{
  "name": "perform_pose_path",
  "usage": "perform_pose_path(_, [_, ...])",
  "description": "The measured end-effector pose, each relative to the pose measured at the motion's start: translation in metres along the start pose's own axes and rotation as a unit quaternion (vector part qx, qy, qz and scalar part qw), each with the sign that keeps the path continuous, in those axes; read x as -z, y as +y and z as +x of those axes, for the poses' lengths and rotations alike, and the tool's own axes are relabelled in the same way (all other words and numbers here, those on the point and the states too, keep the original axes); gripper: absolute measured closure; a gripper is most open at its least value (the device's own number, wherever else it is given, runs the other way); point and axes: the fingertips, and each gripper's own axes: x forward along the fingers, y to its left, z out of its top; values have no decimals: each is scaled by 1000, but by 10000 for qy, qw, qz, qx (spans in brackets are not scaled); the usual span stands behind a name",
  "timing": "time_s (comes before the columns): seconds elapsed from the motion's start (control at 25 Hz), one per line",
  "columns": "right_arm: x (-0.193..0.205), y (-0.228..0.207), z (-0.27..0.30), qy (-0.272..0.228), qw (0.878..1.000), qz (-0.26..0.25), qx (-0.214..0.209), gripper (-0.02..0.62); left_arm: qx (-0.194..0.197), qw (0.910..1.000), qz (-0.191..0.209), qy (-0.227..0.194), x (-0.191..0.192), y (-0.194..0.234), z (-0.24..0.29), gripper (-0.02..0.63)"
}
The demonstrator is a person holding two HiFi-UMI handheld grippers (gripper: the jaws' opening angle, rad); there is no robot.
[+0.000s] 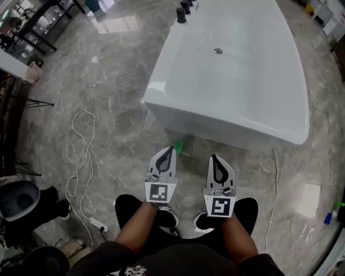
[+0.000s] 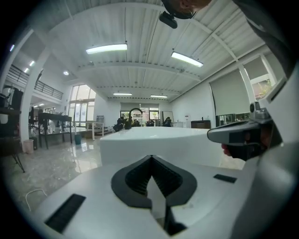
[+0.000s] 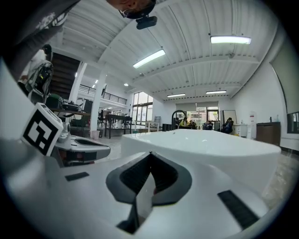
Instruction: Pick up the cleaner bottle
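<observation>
In the head view a small green thing (image 1: pixel 178 146), perhaps the cleaner bottle's top, stands on the marble floor at the base of the white bathtub (image 1: pixel 232 70). It is too small to name for sure. My left gripper (image 1: pixel 167 149) hangs just left of it, jaws together and empty. My right gripper (image 1: pixel 214 158) is level with it to the right, also shut and empty. The left gripper view shows its closed tip (image 2: pixel 151 157) facing the tub wall (image 2: pixel 154 144). The right gripper view shows the same for the right gripper (image 3: pixel 150 153). The green thing appears in neither gripper view.
A white cable (image 1: pixel 81 156) loops over the floor at left and ends in a power strip (image 1: pixel 97 222). Black taps (image 1: pixel 181 15) stand at the tub's far corner. A small blue and green bottle (image 1: pixel 328 218) is at the right edge. The person's shoes are below the grippers.
</observation>
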Motion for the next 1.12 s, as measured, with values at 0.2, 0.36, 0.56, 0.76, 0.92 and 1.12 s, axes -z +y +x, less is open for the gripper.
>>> perform_pose_path(0.2, [90,3,32,-136,9999,3,-3,580,-230,9996,-136,-76,101,1,34,601])
perform_pose_path(0.36, [138,3,47,-163,9999,9,-26,580,-368,9992,-151,-54,156,5,44,601])
perform_pose_path(0.56, [170,-1,59,-163,9998,7,-89,580,-398,9989,-235,96,201,-2,48,600])
perform_pose_path(0.76, [176,0,69,-207,9996,99,-169,580,-710,9973,-155,123,245,3,54,417])
perform_pose_path(0.92, [187,1,71,-183,9994,106,-279,580,-841,9952,5,503,300,6,62,338])
perform_pose_path(1.12, [195,3,71,-106,9995,97,-290,580,-703,9922,-128,1026,368,2,88,310])
